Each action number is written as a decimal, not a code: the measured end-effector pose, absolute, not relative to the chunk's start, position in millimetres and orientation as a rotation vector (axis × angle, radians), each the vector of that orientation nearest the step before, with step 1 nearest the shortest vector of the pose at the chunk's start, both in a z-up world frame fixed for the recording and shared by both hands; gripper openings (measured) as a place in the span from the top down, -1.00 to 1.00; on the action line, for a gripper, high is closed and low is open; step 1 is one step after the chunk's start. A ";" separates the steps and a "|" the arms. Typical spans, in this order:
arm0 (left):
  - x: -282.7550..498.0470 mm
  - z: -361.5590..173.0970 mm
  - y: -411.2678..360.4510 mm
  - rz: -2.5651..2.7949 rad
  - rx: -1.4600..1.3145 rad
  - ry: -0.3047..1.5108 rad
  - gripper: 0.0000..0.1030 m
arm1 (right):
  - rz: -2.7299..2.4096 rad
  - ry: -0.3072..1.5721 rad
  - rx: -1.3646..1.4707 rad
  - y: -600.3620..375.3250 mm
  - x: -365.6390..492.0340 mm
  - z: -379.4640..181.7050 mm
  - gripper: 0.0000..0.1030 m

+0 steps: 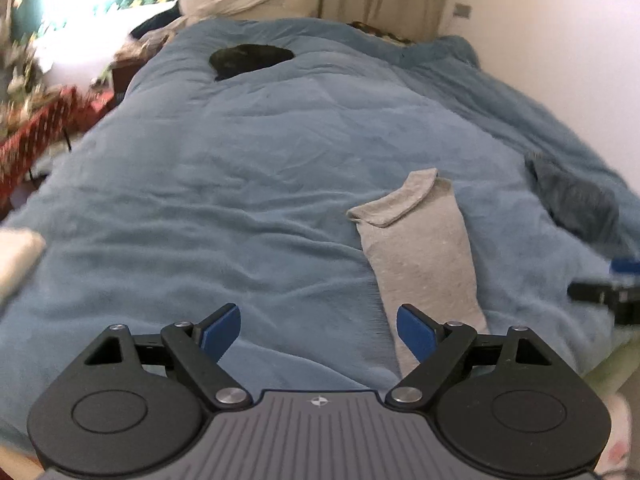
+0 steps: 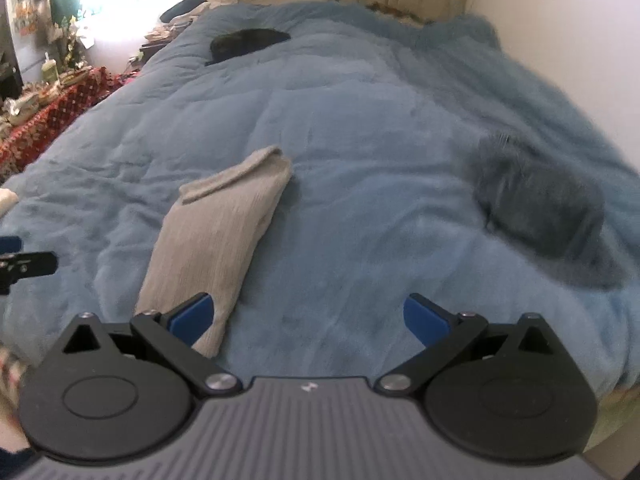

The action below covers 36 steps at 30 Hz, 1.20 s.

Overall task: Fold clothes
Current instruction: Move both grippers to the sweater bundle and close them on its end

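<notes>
Blue bedding covers the bed (image 1: 240, 184) under my rig. My left gripper (image 1: 319, 334) hovers with fingers wide, empty. A grey sock (image 1: 420, 248) lies flat between both, cuff turned over, fold seemingly partial. My right gripper (image 2: 307, 322) gapes empty. Rightward sits a fuzzy dark bundle (image 2: 540, 200), well clear.

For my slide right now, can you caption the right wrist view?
Open right gripper poised over a grey sock lying on a blue blanket.
</notes>
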<state>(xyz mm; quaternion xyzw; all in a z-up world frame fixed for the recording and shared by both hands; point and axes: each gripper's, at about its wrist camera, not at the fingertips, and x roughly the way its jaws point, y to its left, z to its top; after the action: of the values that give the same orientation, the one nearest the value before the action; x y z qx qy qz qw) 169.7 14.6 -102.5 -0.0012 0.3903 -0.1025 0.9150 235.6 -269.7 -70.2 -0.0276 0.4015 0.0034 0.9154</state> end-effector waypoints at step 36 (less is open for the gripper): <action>273.8 -145.5 25.8 -0.397 -0.729 1.041 -0.01 | 0.262 0.924 0.508 -292.2 332.9 -102.5 0.43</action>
<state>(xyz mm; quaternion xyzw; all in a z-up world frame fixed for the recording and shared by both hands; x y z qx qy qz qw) 273.8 25.8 -145.5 -0.3380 0.4829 -0.1842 0.7865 332.9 -292.2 -102.5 0.2418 0.4396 0.1248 0.8560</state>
